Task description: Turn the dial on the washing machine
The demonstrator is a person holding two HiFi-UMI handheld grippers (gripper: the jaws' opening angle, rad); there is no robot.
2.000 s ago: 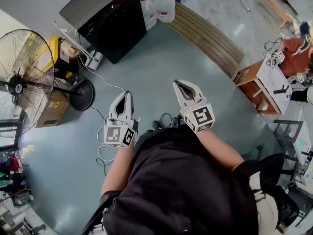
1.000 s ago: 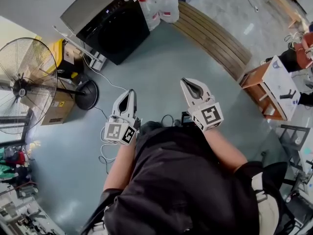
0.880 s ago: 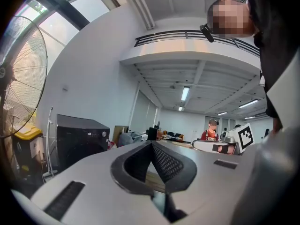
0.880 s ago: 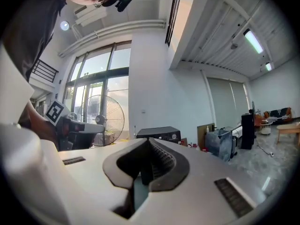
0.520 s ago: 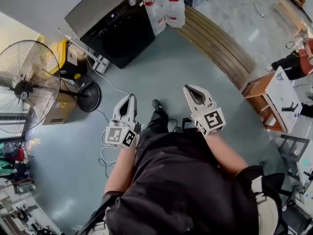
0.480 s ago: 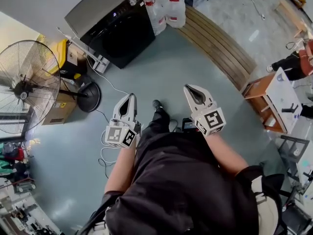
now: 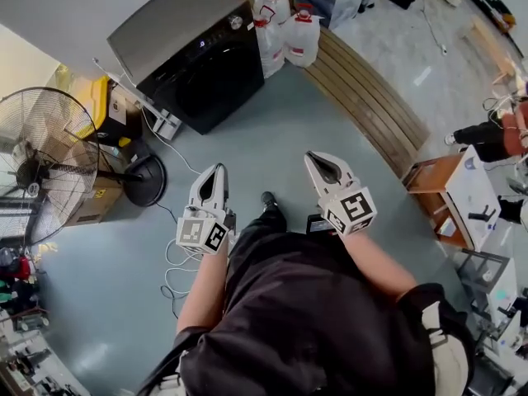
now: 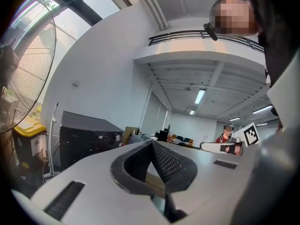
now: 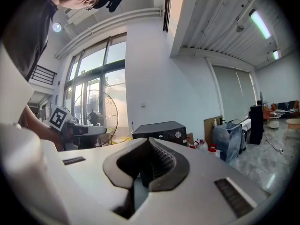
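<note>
The black washing machine stands at the far side of the grey floor, with its round dial on the top panel's right end. Both grippers are held side by side in front of the person, well short of the machine. My left gripper is shut and holds nothing; my right gripper is shut and holds nothing too. The left gripper view shows the machine and dial beyond the closed tips. In the right gripper view the dial sits just above the tips.
A large standing fan and a yellow bin are left of the machine. Water jugs stand to its right, beside a wooden slatted strip. Cables lie on the floor. A wooden table is at the right.
The person has walked toward the washing machine, which now looks nearer and larger. Both grippers moved forward with the body and stayed shut.
</note>
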